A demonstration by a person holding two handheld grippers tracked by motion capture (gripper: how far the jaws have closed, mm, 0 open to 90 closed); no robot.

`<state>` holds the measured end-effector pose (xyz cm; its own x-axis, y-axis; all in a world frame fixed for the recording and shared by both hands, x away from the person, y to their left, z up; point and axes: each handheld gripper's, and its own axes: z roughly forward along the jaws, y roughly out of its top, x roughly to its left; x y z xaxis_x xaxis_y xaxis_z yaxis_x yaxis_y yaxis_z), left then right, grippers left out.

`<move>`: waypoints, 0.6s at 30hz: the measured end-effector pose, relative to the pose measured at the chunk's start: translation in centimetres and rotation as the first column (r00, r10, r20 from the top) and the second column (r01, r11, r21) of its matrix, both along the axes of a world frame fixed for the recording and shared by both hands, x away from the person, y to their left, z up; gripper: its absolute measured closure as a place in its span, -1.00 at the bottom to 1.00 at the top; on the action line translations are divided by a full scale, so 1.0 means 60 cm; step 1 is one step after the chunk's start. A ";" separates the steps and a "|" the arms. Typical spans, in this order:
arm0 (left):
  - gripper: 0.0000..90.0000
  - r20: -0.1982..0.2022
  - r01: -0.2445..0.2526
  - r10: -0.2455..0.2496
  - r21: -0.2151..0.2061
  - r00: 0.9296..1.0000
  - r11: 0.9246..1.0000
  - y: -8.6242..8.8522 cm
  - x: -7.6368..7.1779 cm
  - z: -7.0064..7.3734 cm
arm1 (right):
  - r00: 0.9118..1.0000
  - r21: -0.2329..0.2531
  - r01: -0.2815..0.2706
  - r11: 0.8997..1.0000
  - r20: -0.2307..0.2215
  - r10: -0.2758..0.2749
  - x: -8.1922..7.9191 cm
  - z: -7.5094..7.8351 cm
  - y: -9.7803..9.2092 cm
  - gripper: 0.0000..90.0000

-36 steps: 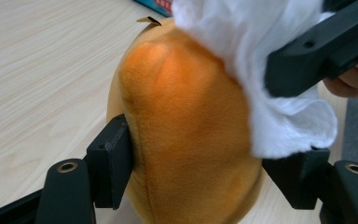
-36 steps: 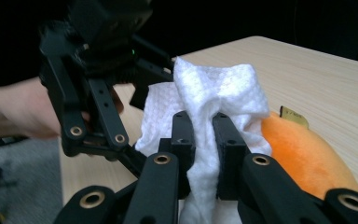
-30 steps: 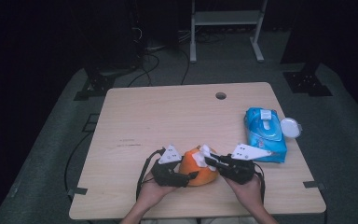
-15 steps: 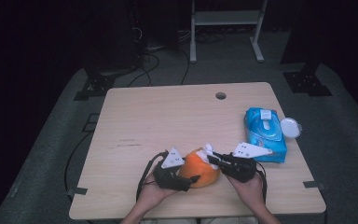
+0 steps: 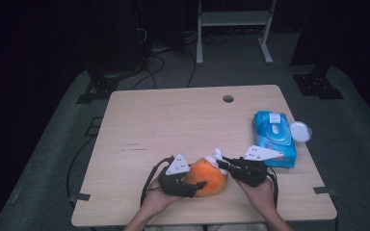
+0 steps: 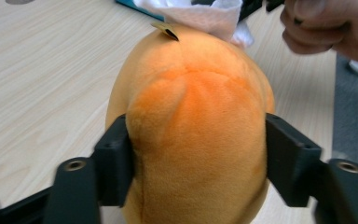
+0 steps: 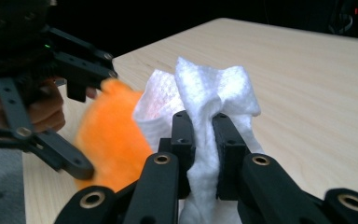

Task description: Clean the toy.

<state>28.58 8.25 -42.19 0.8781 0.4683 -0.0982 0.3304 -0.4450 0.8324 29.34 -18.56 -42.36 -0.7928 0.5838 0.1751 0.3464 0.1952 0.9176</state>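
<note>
Near edge of the surface (image 5: pixel 125 202), centre: left tongs (image 5: pixel 192 185) clamped on an orange plush (image 5: pixel 207 175), one jaw pressed into each flank in the left gripper view (image 6: pixel 196 154). Plush (image 6: pixel 196 140) rests on the surface and has a small tan tag (image 6: pixel 167 30) at its far top.

Just right of the plush: right tongs (image 5: pixel 223 163), jaws closed on a bunched white wipe (image 5: pixel 216 156). In the right gripper view the wipe (image 7: pixel 205 93) sticks up between the narrow jaws (image 7: pixel 204 140); it touches the plush top, seen in the left gripper view (image 6: pixel 205 16). The left tongs' frame stands at the left of the plush (image 7: pixel 109 135) in that view and hides part of it.

Right, farther: blue wipe pack (image 5: pixel 273 137), just beyond the right tongs' grey plate (image 5: pixel 260 153), which overlaps its near end. White round lid (image 5: pixel 300 131) just right of the pack, at the surface's right edge.

Far: round hole (image 5: pixel 228 98) in the surface near the far edge. Beyond, on the floor, cables (image 5: pixel 159 57) and a white stand (image 5: pixel 233 21) in dim light.
</note>
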 end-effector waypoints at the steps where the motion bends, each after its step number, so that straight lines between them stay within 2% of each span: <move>1: -0.53 -0.041 -0.006 0.005 -0.015 0.999 1.000 -0.001 0.004 0.000 | 1.000 -0.004 0.000 1.000 0.000 0.000 -0.002 0.000 0.000 0.78; 2: -0.62 -0.064 -0.014 0.012 -0.030 0.998 0.999 0.000 0.006 0.000 | 1.000 -0.010 -0.006 1.000 0.001 0.006 -0.007 0.001 0.004 0.78; 4: -0.60 -0.062 -0.020 0.019 -0.026 0.998 0.999 0.002 0.006 -0.001 | 0.999 -0.009 -0.036 0.999 0.008 0.037 -0.018 0.006 0.016 0.78; 5: -0.47 -0.038 -0.024 0.023 -0.022 0.999 0.999 0.004 0.004 -0.001 | 0.998 -0.006 -0.055 0.998 0.016 0.055 -0.023 0.010 0.023 0.78; 7: -0.20 0.064 -0.020 0.019 0.008 0.998 1.000 0.001 -0.007 0.003 | 0.995 -0.004 -0.088 0.996 0.037 0.088 -0.028 0.020 0.036 0.78; 8: -0.14 0.107 -0.011 0.008 0.028 0.994 1.000 -0.003 -0.012 0.005 | 0.995 -0.006 -0.088 0.996 0.047 0.088 -0.028 0.025 0.038 0.78; 10: -0.10 0.167 -0.003 -0.009 0.071 0.986 0.997 -0.010 -0.020 0.008 | 0.996 -0.002 -0.078 0.997 0.053 0.078 -0.023 0.030 0.035 0.78; 11: -0.11 0.180 0.004 -0.019 0.083 0.984 0.997 -0.013 -0.021 0.008 | 0.997 0.003 -0.065 0.998 0.048 0.065 -0.018 0.028 0.029 0.78; 13: -0.15 0.160 0.017 -0.030 0.081 0.987 0.997 -0.014 -0.020 0.006 | 0.999 -0.007 -0.036 0.999 0.030 0.037 -0.007 0.017 0.015 0.79; 15: -0.41 0.083 0.014 -0.018 0.042 0.996 0.999 -0.014 -0.012 0.007 | 1.000 -0.008 -0.005 1.000 -0.006 0.005 0.003 0.002 -0.001 0.79; 17: -0.58 0.019 0.004 -0.004 0.001 1.000 1.000 -0.012 -0.004 0.007 | 1.000 0.006 -0.001 1.000 -0.026 0.001 0.004 -0.001 -0.005 0.79; 18: -0.57 0.010 -0.001 0.001 -0.004 1.000 1.000 -0.011 -0.002 0.006 | 1.000 0.000 -0.008 1.000 -0.025 0.008 -0.001 0.002 -0.001 0.79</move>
<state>28.44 7.59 -41.83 0.8784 0.4690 -0.0918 0.3229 -0.4408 0.8375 29.31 -18.63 -42.25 -0.7929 0.5773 0.1950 0.3675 0.1978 0.9087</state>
